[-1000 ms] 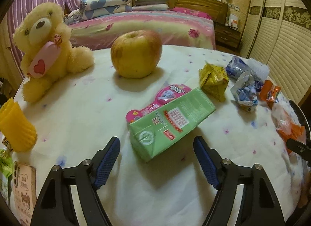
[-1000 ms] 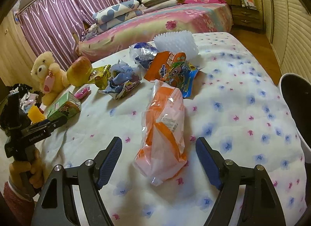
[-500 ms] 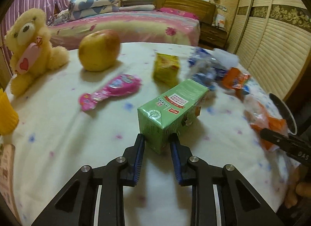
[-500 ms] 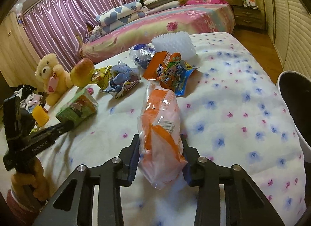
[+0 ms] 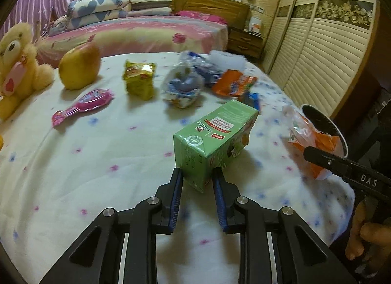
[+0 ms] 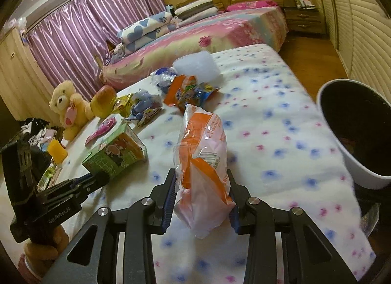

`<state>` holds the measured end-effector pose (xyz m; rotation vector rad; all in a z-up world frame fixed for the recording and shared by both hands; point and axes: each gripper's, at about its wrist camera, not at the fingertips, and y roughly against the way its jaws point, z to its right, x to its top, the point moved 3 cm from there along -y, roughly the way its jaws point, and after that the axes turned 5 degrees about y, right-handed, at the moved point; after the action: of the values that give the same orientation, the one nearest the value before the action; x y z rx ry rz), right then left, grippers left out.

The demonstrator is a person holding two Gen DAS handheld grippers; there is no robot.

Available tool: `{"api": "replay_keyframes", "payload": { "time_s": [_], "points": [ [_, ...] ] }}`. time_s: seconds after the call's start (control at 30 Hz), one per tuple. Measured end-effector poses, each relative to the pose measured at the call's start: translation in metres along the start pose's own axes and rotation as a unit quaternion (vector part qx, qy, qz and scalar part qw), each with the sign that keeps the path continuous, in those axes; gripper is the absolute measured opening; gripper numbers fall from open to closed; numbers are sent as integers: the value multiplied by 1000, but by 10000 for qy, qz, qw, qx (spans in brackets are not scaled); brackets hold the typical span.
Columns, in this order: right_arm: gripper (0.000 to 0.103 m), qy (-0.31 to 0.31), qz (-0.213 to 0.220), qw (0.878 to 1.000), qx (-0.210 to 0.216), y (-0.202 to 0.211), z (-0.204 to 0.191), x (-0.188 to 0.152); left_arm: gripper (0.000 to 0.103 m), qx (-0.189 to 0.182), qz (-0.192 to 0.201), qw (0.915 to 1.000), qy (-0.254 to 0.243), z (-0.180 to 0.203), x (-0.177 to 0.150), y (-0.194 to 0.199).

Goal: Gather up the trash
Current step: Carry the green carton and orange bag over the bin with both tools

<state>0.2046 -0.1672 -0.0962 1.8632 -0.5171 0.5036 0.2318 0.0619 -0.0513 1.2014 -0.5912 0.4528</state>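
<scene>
My left gripper [image 5: 197,173] is shut on the near end of a green drink carton [image 5: 215,132], which hangs tilted just above the flowered tablecloth [image 5: 97,174]. In the right wrist view my right gripper [image 6: 201,174] is shut on an orange and clear plastic bag [image 6: 202,152], its pads pressing both sides. The same bag [image 5: 310,137] shows at the right of the left wrist view, close to a white bin [image 5: 325,122] with a dark inside. That bin [image 6: 354,162] stands off the table's right edge. The carton [image 6: 114,152] sits left of the bag.
Further back on the table lie a yellow wrapper [image 5: 139,80], a crumpled blue and white wrapper [image 5: 182,86], an orange snack packet [image 5: 232,83] and a pink packet [image 5: 83,107]. An apple [image 5: 79,66] and a teddy bear [image 5: 14,64] stand at the left. A bed lies behind.
Both grippers went from wide open to shut, the left on the carton and the right on the orange bag. The left has carried the carton rightward; the bin looms larger at the right.
</scene>
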Motion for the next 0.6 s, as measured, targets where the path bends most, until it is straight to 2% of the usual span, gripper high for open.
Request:
{"api": "replay_keyframes", "payload": {
  "time_s": [0.6],
  "points": [
    [36, -483, 272, 9979, -331, 40, 59, -7, 23, -469, -62, 9979, -447, 75, 0, -17]
  ]
}}
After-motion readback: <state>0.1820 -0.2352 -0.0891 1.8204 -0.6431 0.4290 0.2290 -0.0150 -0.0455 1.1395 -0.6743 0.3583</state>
